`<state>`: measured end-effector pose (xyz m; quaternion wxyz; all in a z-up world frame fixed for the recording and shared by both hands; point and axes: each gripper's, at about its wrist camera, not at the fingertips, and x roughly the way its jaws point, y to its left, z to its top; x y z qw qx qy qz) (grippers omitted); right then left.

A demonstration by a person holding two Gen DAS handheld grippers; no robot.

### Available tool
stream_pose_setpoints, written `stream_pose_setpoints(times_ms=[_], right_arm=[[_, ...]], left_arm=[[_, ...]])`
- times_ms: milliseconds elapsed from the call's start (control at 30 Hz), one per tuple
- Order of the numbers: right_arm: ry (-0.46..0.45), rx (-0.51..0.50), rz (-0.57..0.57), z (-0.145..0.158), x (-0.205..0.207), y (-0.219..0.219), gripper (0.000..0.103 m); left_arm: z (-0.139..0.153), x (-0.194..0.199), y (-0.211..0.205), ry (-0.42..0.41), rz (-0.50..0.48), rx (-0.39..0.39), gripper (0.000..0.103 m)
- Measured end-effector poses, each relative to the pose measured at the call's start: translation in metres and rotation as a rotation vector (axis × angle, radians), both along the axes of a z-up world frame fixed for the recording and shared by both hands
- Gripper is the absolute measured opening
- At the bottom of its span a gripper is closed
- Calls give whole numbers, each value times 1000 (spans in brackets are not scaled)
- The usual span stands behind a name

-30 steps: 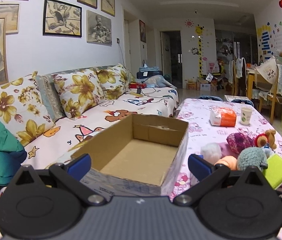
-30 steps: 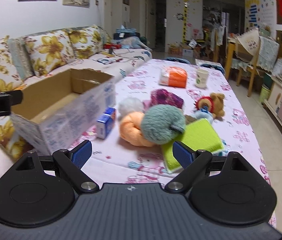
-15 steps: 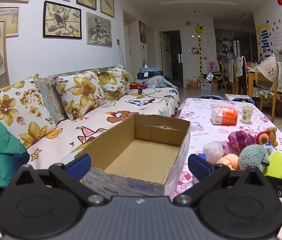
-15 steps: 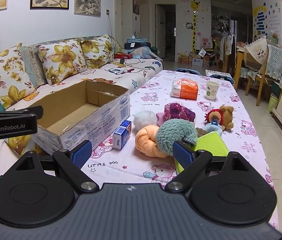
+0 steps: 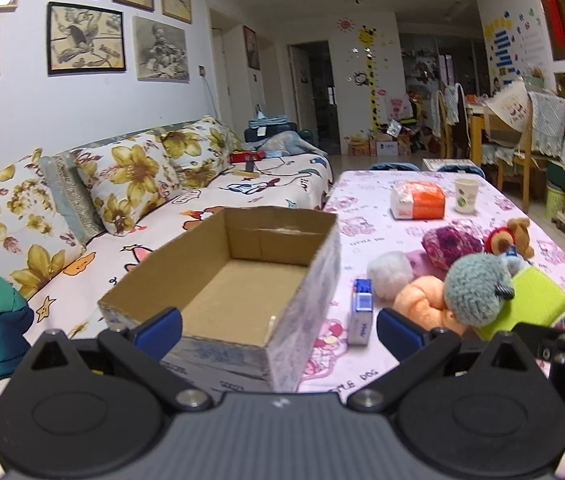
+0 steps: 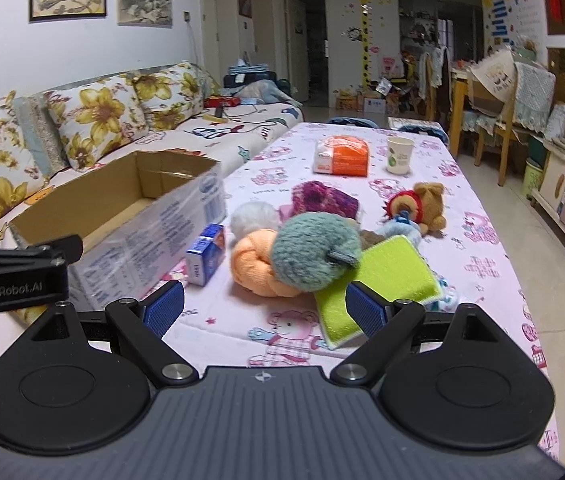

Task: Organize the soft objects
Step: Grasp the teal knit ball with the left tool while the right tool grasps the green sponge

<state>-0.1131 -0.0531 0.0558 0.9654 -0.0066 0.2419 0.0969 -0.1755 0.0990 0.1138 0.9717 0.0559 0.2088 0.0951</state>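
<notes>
An open cardboard box (image 5: 242, 280) (image 6: 122, 208) stands empty at the table's left edge. Right of it lies a heap of soft things: a grey-green yarn ball (image 6: 314, 256) (image 5: 476, 290), an orange yarn bundle (image 6: 252, 264), a white pompom (image 6: 254, 218), a purple knitted piece (image 6: 322, 198), a green sponge (image 6: 382, 280) and a small plush bear (image 6: 418, 208). My left gripper (image 5: 278, 326) hangs open just before the box's near wall. My right gripper (image 6: 264, 312) is open in front of the heap, holding nothing.
A small blue carton (image 6: 204, 254) stands between box and heap. Farther back on the pink tablecloth (image 6: 478, 256) are an orange-and-white packet (image 6: 342, 156) and a paper cup (image 6: 399, 155). A flowered sofa (image 5: 122, 184) runs along the left; chairs (image 6: 490, 120) stand at the back right.
Both grippers have pulled back and risen a little, so the box and the heap look farther off. Both stayed open and nothing on the table moved.
</notes>
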Motion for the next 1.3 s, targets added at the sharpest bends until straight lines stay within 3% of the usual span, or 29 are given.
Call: stream_pose_setpoints(times_ms=[700, 1133, 1300], right_arm=[[47, 45, -132, -4, -14, -39, 103], [88, 135, -269, -4, -18, -91, 103], [163, 252, -249, -11, -6, -103, 103]], left_arm=[[-20, 20, -41, 60, -92, 33, 102], [-41, 34, -86, 71, -297, 42, 102], [-51, 56, -100, 64, -364, 37, 102]])
